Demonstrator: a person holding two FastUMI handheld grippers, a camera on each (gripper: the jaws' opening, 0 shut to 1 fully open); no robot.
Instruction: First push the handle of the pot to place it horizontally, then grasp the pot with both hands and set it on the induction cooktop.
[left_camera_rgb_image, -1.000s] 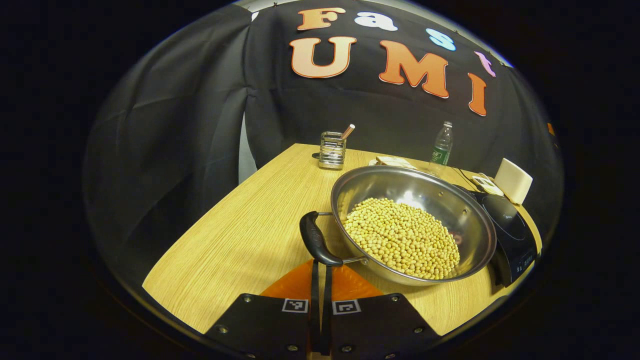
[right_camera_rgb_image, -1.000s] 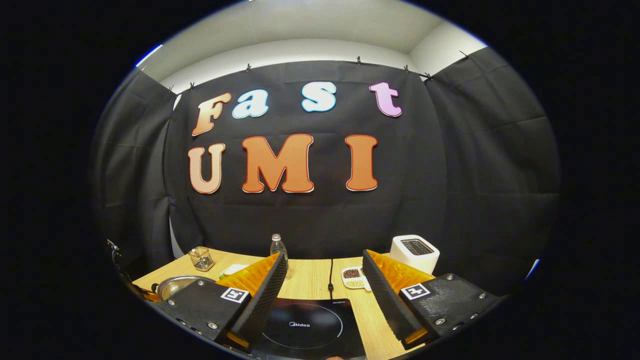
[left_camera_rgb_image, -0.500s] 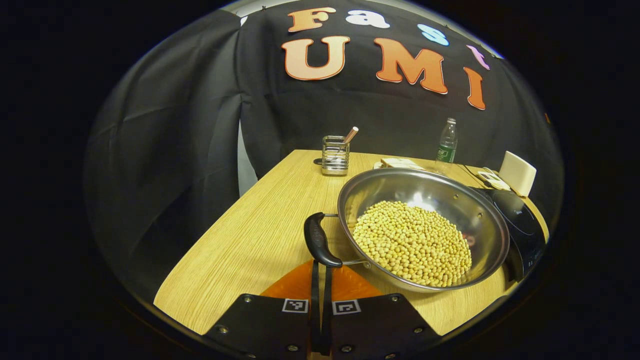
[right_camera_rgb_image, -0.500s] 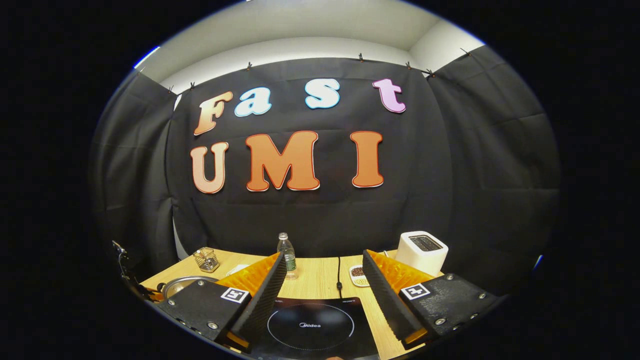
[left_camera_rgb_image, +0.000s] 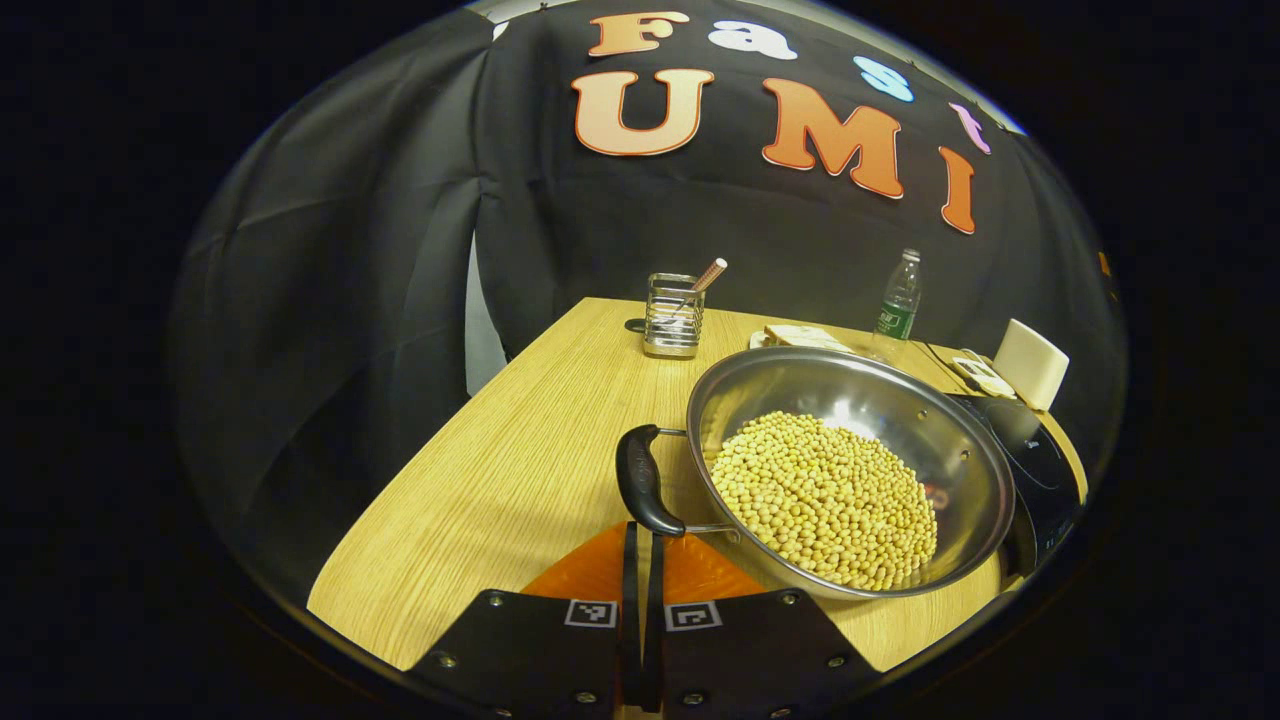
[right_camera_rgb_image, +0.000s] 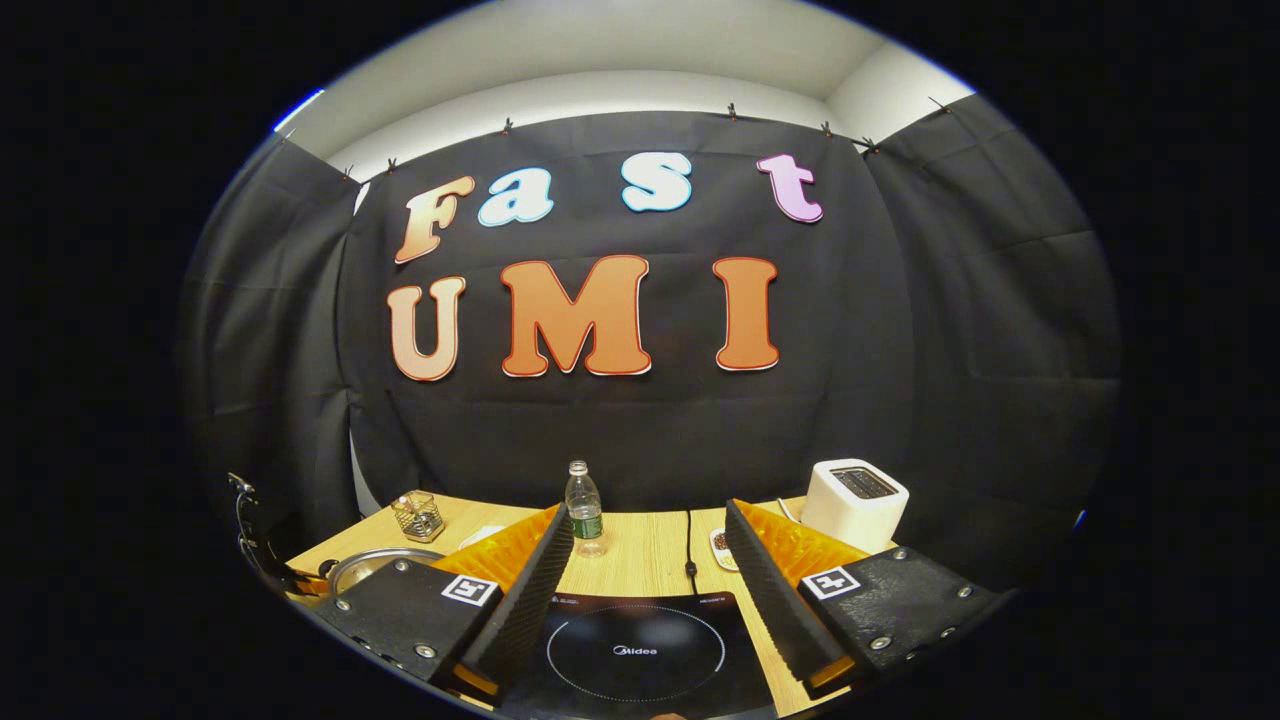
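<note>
A steel pot (left_camera_rgb_image: 800, 385) full of yellow beans stands on the wooden table. Its black handle (left_camera_rgb_image: 640, 480) points toward me, with the near end of the grip right at my fingertips. My left gripper (left_camera_rgb_image: 640, 535) is shut, with nothing between its fingers, and its tip rests against that end of the handle. The black induction cooktop (left_camera_rgb_image: 1040, 470) lies just right of the pot, whose rim overlaps its edge. In the right gripper view my right gripper (right_camera_rgb_image: 648, 512) stands open above the cooktop (right_camera_rgb_image: 635, 650), with the pot (right_camera_rgb_image: 375, 565) low at the left.
At the back of the table are a wire utensil holder (left_camera_rgb_image: 672, 315), a plastic bottle (left_camera_rgb_image: 898, 295), a plate with bread (left_camera_rgb_image: 800, 335) and a white toaster (left_camera_rgb_image: 1030, 362). A small dish (right_camera_rgb_image: 718, 545) and a black cable (right_camera_rgb_image: 690, 545) lie behind the cooktop.
The pot and its handle have shifted a little to the right in the left gripper view. More of the cooktop now shows under the open right gripper.
</note>
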